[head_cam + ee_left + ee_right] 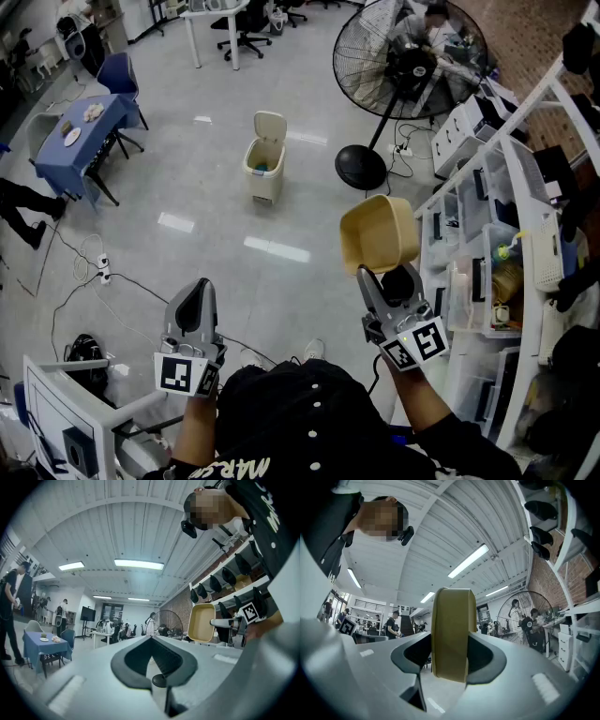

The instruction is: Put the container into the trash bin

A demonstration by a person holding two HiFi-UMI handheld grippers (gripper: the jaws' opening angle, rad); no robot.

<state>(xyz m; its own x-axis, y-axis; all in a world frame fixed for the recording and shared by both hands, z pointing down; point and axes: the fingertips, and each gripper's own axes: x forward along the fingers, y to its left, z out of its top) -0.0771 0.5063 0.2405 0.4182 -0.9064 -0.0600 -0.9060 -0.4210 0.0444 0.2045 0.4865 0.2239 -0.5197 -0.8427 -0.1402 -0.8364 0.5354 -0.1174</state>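
Note:
A tan rectangular container (380,234) is held up over the floor, its hollow side facing me, with my right gripper (380,277) shut on its lower edge. In the right gripper view the container (451,634) stands edge-on between the two dark pads of that gripper (450,660). A cream trash bin (264,171) stands on the floor well ahead, lid up. My left gripper (195,298) is held level at the lower left, shut with nothing in it. Its own view shows the left gripper (152,660) with jaws together and the container (201,622) off to the right.
A large floor fan (410,58) stands ahead on the right. White storage shelves (506,234) line the right side. At the far left is a blue table (86,127), with cables (103,272) across the floor nearby. A white frame (56,412) sits at the lower left.

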